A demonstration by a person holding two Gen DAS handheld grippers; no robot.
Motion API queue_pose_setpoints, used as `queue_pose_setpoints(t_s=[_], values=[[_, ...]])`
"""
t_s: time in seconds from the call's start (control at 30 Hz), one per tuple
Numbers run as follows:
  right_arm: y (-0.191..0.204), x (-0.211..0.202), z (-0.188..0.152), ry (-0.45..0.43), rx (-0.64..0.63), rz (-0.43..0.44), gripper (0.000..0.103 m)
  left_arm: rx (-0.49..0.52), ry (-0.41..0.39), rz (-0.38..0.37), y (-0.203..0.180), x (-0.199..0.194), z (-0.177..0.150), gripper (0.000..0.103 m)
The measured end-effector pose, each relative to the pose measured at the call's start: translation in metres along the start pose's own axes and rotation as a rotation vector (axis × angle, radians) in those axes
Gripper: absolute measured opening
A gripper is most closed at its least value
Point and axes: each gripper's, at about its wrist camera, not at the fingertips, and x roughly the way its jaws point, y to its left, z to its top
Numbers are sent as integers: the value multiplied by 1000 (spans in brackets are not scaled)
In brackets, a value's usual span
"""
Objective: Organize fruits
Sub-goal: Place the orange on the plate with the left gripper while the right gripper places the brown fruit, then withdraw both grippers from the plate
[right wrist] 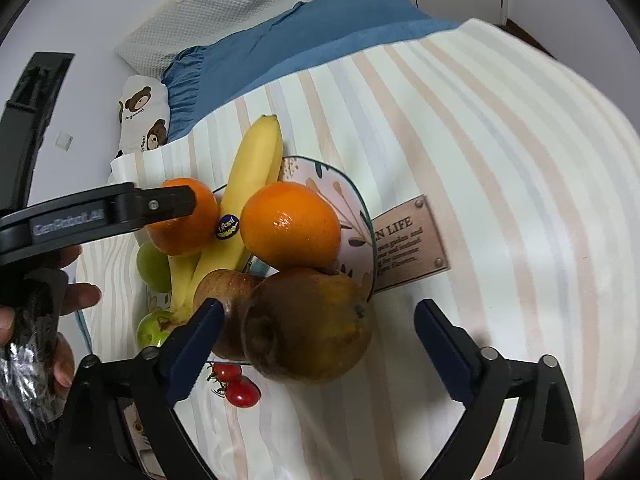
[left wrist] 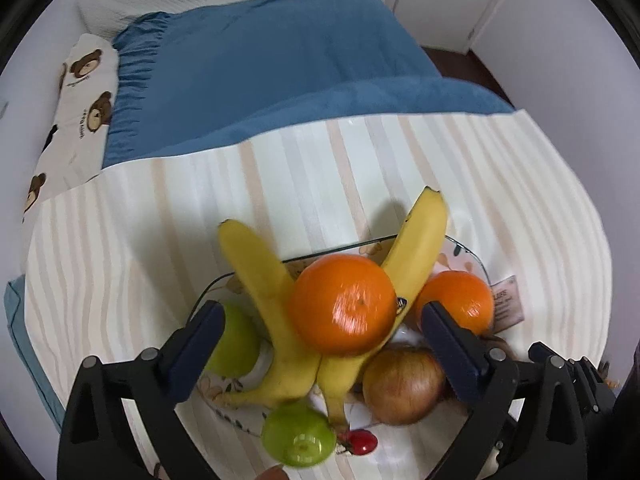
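The striped cloth [right wrist: 500, 152] runs wide and bare to the right of the right gripper [right wrist: 320, 344], as far as its far edge against the blue blanket [left wrist: 280, 80]. The plate [right wrist: 352, 208], its rim showing beyond the fruit, sits ahead of both grippers and is crowded to its edges. The left gripper [left wrist: 320, 344] has its jaws released and wide, straddling the bananas [left wrist: 272, 300] and the top orange [left wrist: 344, 304] without touching. A second orange [left wrist: 456, 300] lies just beyond its right jaw. The right jaws are likewise spread, with the brown pear [right wrist: 312, 328] between them, near the left one. Cherry tomatoes [right wrist: 240, 388] lie off the plate's near rim.
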Motion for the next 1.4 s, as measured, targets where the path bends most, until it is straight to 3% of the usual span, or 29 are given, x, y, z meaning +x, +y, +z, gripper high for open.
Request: queue_pose_setpoints(t_s=[0.27, 0.53, 1.07, 1.4], values=[[16, -40, -12, -43, -101, -123, 100, -116, -100, 23, 22, -48, -61, 100], [31, -72, -34, -73, -176, -165, 100, -159, -173, 80, 27, -83, -113, 100], [44, -156, -62, -191, -236, -174, 100, -193, -272, 105, 7, -148, -169, 100], [48, -238, -110, -283, -277, -138, 100, -189, -358, 128, -13, -219, -222, 100]])
